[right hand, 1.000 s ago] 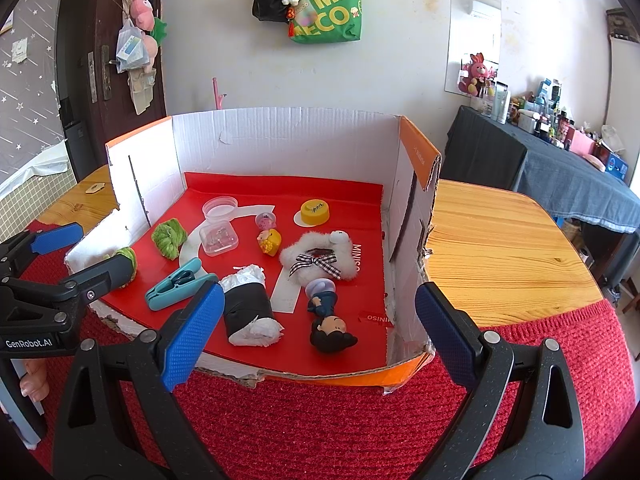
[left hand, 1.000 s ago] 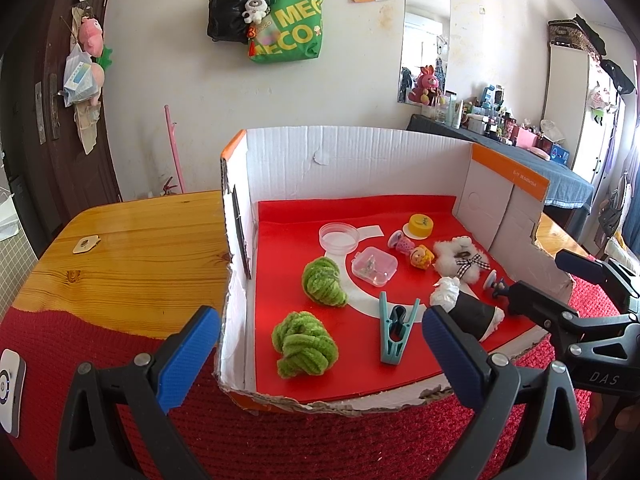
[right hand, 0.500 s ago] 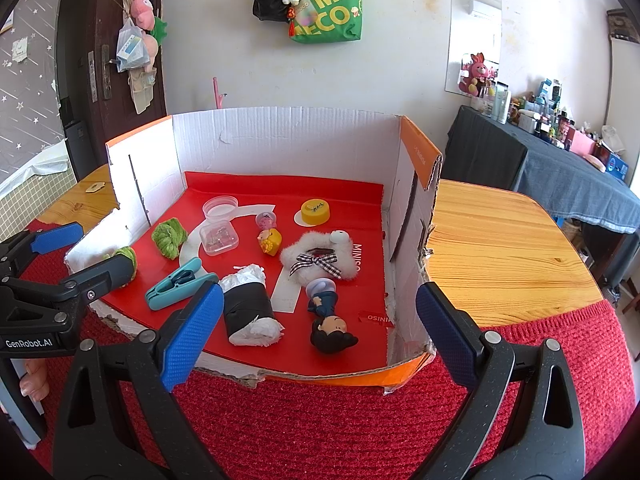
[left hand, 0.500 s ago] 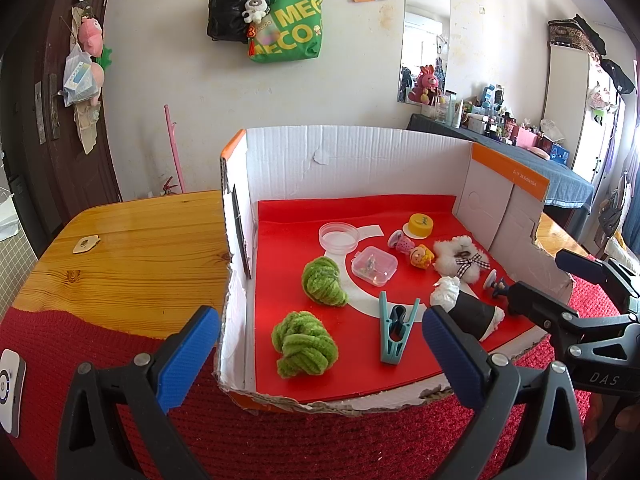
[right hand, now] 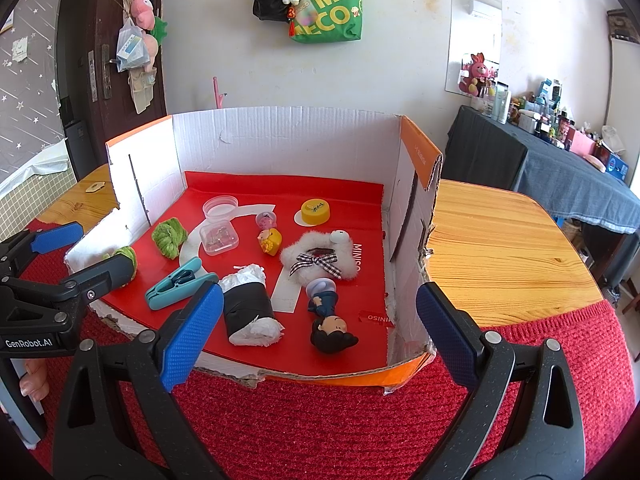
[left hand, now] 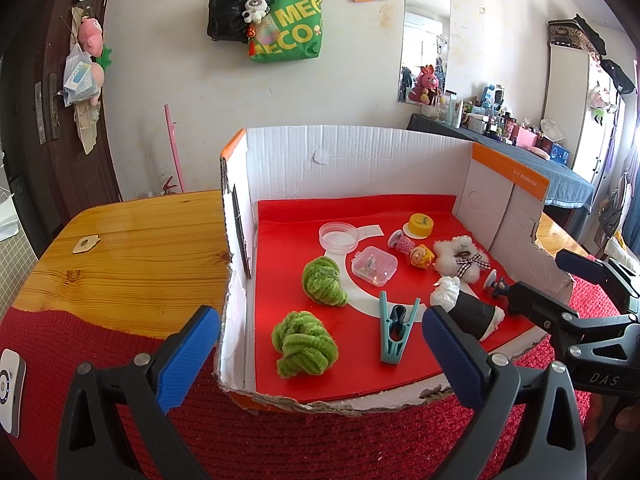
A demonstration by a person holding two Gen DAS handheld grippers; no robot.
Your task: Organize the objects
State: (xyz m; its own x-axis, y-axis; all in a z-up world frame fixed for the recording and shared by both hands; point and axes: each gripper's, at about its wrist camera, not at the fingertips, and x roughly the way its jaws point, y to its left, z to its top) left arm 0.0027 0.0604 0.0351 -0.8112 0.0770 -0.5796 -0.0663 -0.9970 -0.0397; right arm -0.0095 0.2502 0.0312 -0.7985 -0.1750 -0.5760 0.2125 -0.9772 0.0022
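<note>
Two hand-held grippers are in your hands, and both hang released in front of the open side of the cardboard box [left hand: 352, 160]: your left hand-held gripper [left hand: 320, 354] has its blue pads [left hand: 186, 354] spread wide with nothing between them, and your right hand-held gripper [right hand: 318, 332] is spread just as wide and grasps nothing. Take the box as your landmark; it sits on a red knitted cloth [right hand: 340, 428] over the wooden worktop [left hand: 120, 248], and every loose item lies on its red floor. Near its open front edge you have a green yarn ball [left hand: 304, 344], a teal clothes peg [left hand: 396, 330], a black roll with white paper ends [right hand: 248, 306] and a dark-haired figurine [right hand: 328, 318] lying on its side. A second green yarn ball [left hand: 322, 280] lies deeper in, toward the box's left wall. Around the middle of the box sit a small clear plastic case [left hand: 374, 266], a small yellow toy [right hand: 270, 241] and a white fluffy piece with a checked bow [right hand: 318, 260]. Toward the back wall you find a round clear dish [left hand: 338, 236], a small pink toy [right hand: 266, 221] and a yellow cap [right hand: 316, 211]. Neither gripper touches any of them.
</note>
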